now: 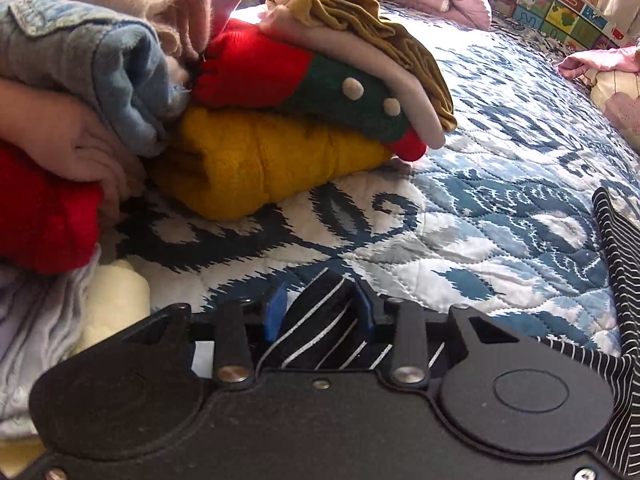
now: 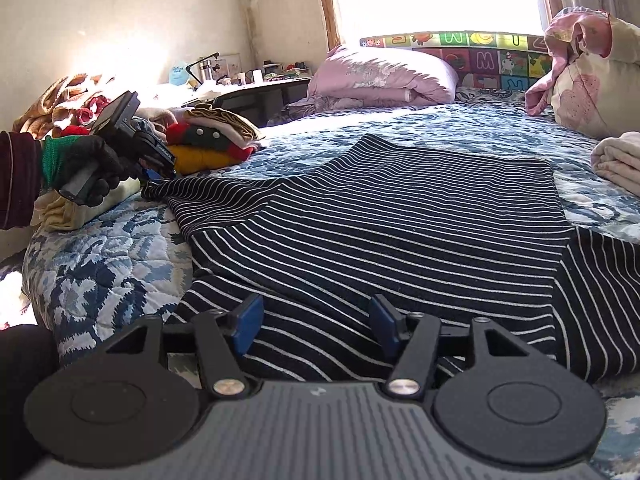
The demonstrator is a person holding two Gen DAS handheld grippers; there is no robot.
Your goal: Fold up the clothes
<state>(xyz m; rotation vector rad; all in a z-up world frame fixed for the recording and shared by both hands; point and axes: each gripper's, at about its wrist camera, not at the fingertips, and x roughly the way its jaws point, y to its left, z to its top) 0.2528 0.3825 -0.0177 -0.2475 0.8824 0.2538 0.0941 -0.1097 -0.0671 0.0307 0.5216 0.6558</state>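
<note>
A dark navy garment with thin white stripes lies spread flat on the quilted bed. Its left sleeve runs out toward a stack of folded clothes. My left gripper, held by a gloved hand, is at that sleeve's end. In the left wrist view the striped cloth fills the gap of the left gripper between the blue pads, which are shut on it. My right gripper hovers just over the garment's near edge, open, with its blue pads wide apart and pressing on nothing.
A stack of folded clothes in yellow, red, green and tan sits on the blue-and-white quilt at the left. Pink pillows lie at the head, and a folded cream cloth at the right edge.
</note>
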